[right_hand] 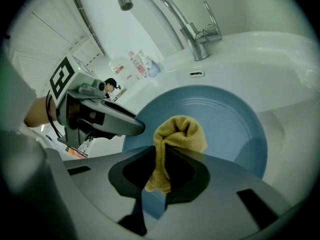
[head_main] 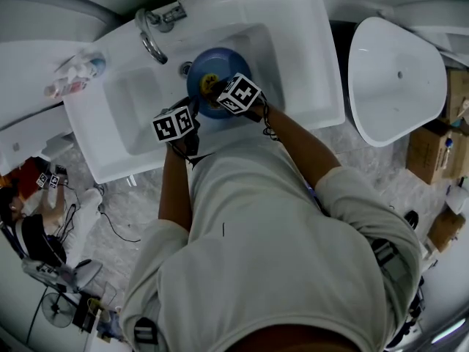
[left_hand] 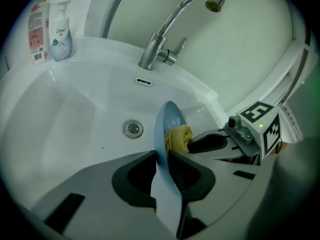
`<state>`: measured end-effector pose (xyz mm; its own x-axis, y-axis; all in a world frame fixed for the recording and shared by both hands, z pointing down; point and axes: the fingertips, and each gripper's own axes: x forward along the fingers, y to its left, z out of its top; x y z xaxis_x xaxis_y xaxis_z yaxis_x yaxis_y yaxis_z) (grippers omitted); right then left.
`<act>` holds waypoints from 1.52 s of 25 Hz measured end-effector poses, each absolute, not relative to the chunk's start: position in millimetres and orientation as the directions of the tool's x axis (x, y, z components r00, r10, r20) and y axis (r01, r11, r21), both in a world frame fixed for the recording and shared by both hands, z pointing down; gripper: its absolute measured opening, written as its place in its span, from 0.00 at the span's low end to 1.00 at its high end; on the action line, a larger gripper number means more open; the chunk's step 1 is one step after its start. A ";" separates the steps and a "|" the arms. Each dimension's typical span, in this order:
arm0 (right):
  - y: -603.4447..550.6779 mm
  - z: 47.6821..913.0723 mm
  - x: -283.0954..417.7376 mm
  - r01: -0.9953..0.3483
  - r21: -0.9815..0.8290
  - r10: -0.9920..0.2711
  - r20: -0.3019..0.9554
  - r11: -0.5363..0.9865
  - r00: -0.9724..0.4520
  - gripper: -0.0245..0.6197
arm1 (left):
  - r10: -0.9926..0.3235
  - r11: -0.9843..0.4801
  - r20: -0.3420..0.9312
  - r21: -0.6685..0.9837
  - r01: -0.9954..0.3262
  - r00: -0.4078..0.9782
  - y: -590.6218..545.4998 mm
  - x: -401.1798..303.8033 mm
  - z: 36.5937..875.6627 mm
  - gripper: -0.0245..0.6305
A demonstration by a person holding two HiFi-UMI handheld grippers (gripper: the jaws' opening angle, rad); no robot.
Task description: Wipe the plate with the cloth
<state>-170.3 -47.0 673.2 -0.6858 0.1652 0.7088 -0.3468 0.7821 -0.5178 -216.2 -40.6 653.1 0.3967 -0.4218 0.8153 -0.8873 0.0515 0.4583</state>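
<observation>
A blue plate (right_hand: 227, 129) (left_hand: 165, 134) (head_main: 212, 68) stands on edge over the white sink basin (head_main: 146, 101). My left gripper (left_hand: 162, 166) (head_main: 183, 127) is shut on the plate's rim. A yellow cloth (right_hand: 175, 139) (left_hand: 179, 138) is bunched against the plate's face, and my right gripper (right_hand: 162, 171) (head_main: 227, 94) is shut on it. In the left gripper view the plate is seen edge-on with the cloth on its right side.
A chrome tap (left_hand: 165, 39) (right_hand: 175, 19) arches over the basin, with the drain (left_hand: 133, 129) below. Soap bottles (left_hand: 52, 31) stand at the back left of the sink. A white tub (head_main: 396, 75) and cardboard boxes (head_main: 432, 149) lie to the right on the floor.
</observation>
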 end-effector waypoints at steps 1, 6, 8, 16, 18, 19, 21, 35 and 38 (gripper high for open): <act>-43.8 673.4 -170.7 -0.338 -0.519 0.174 0.708 0.785 -0.684 0.13 | -0.420 0.051 0.814 0.462 -0.885 0.401 -40.8 -216.1 654.7 0.17; -41.6 665.9 -162.8 -0.346 -0.494 0.148 0.716 0.798 -0.683 0.13 | -0.404 0.062 0.821 0.466 -0.883 0.405 -40.9 -216.2 668.3 0.17; -45.8 656.0 -154.3 -0.375 -0.479 0.102 0.713 0.794 -0.694 0.13 | -0.385 0.060 0.831 0.456 -0.888 0.401 -40.2 -214.3 676.4 0.17; -52.7 628.9 -107.1 -0.547 -0.444 -0.086 0.716 0.710 -0.693 0.13 | -0.313 0.063 0.853 0.458 -0.887 0.418 -36.7 -200.7 711.0 0.18; -54.7 622.6 -93.0 -0.574 -0.434 -0.126 0.712 0.694 -0.691 0.13 | -0.292 0.068 0.863 0.448 -0.891 0.412 -34.9 -197.6 719.6 0.18; -55.6 619.2 -86.6 -0.585 -0.430 -0.145 0.708 0.688 -0.691 0.13 | -0.277 0.068 0.873 0.434 -0.898 0.401 -33.4 -197.9 723.8 0.18; -56.6 612.2 -75.5 -0.603 -0.424 -0.181 0.697 0.675 -0.693 0.13 | -0.245 0.060 0.902 0.381 -0.923 0.357 -30.0 -202.6 730.9 0.19; -39.2 574.9 -40.1 -0.609 -0.376 -0.282 0.637 0.698 -0.717 0.13 | -0.490 0.093 0.851 0.267 -0.959 0.189 -26.2 -214.6 657.4 0.19; -30.6 560.0 -42.9 -0.630 -0.351 -0.331 0.621 0.693 -0.710 0.13 | -0.554 0.026 0.802 0.282 -0.959 0.221 -15.0 -200.3 622.4 0.11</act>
